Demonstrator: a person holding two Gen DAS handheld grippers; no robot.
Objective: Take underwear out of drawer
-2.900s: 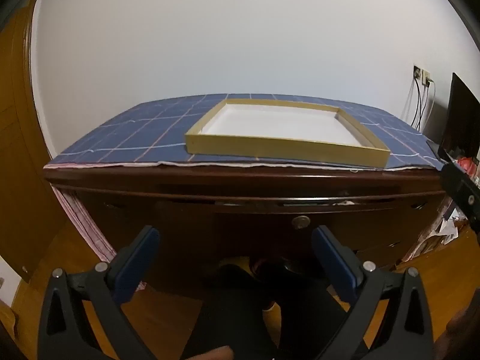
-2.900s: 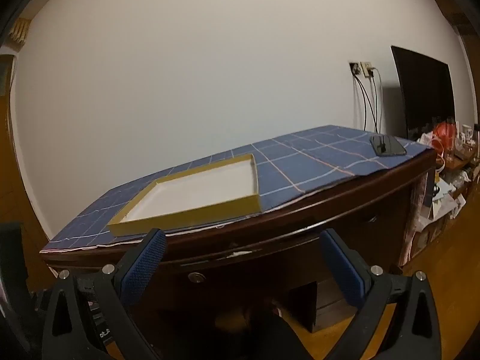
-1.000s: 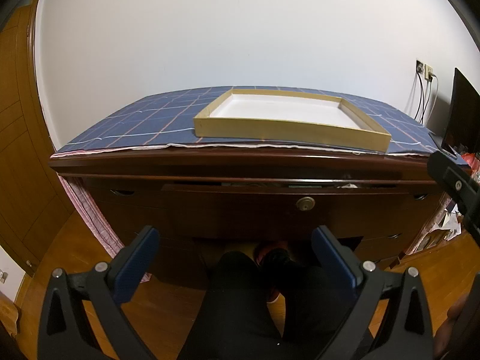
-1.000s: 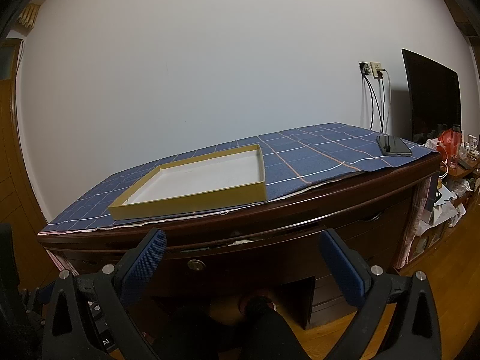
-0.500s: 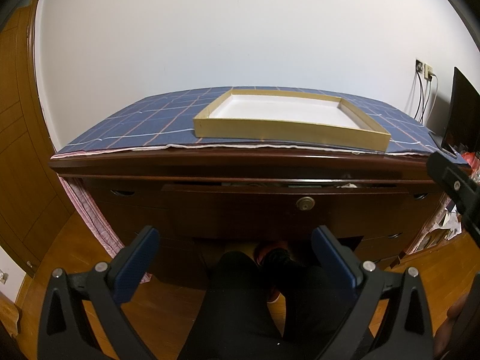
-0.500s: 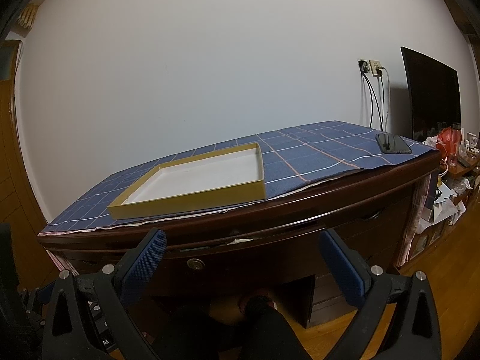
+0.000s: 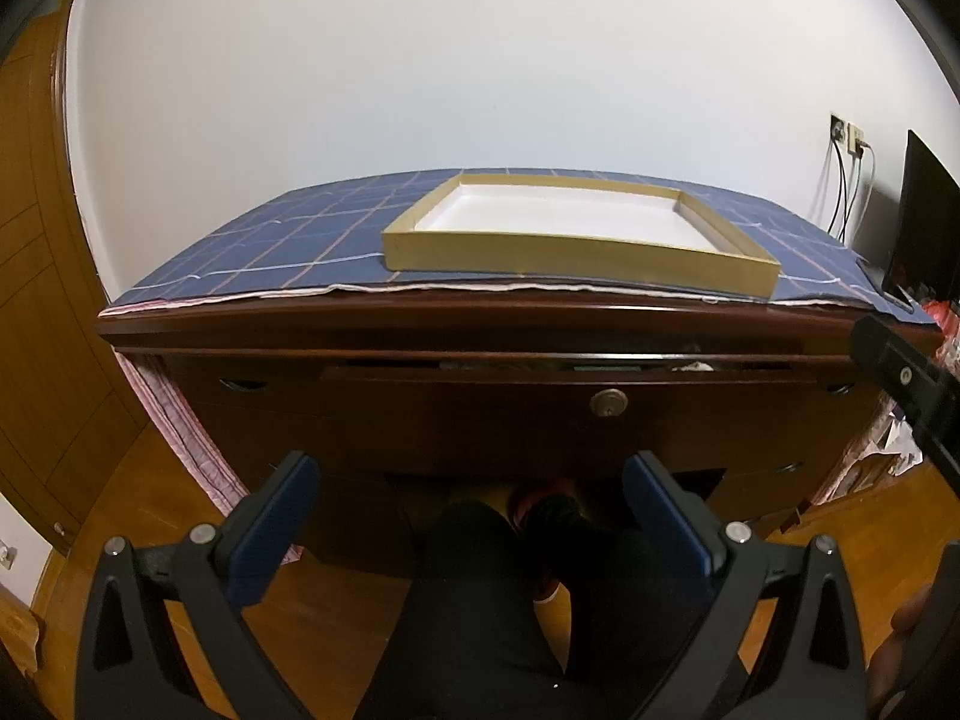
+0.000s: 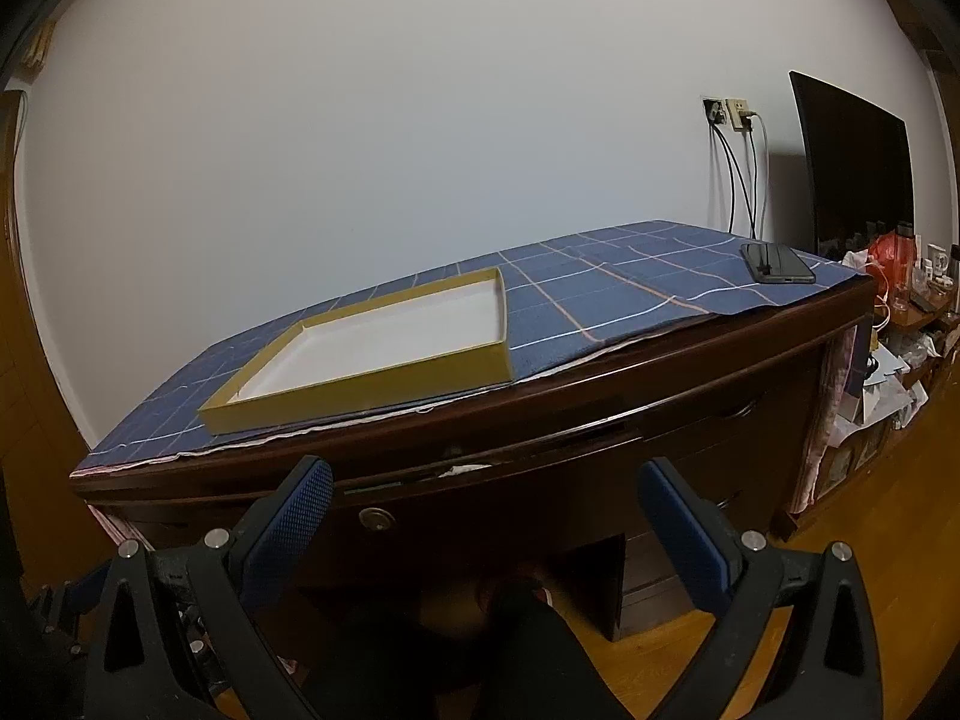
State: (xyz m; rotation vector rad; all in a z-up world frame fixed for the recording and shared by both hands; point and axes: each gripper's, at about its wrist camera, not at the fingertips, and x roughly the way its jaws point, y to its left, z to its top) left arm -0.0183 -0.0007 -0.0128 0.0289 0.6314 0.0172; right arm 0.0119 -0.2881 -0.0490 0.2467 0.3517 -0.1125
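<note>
While both sets of jaws stand spread and empty, the drawer [image 7: 540, 414] sits barely ajar.

Nearest, the left gripper [image 7: 468, 483] and right gripper [image 8: 485, 489] hang over the person's dark-clad legs [image 7: 516, 600], short of the drawer front with its round lock [image 7: 608, 403]. Scraps of cloth show in the gap at the drawer's top edge; underwear cannot be told apart there. Beyond, a yellow tray [image 7: 576, 255] lies near the surface's [image 7: 420, 315] front edge on a blue checked cloth [image 7: 288, 246], and a phone [image 8: 777, 263] sits at the far right corner.

Your drawer [image 7: 576, 414] shows only a thin gap — contents [image 7: 690, 366] too dark to identify. Monitor [image 7: 933, 228] cut off at the frame edge — right-side shelf clutter [image 8: 912, 300] too small.
</note>
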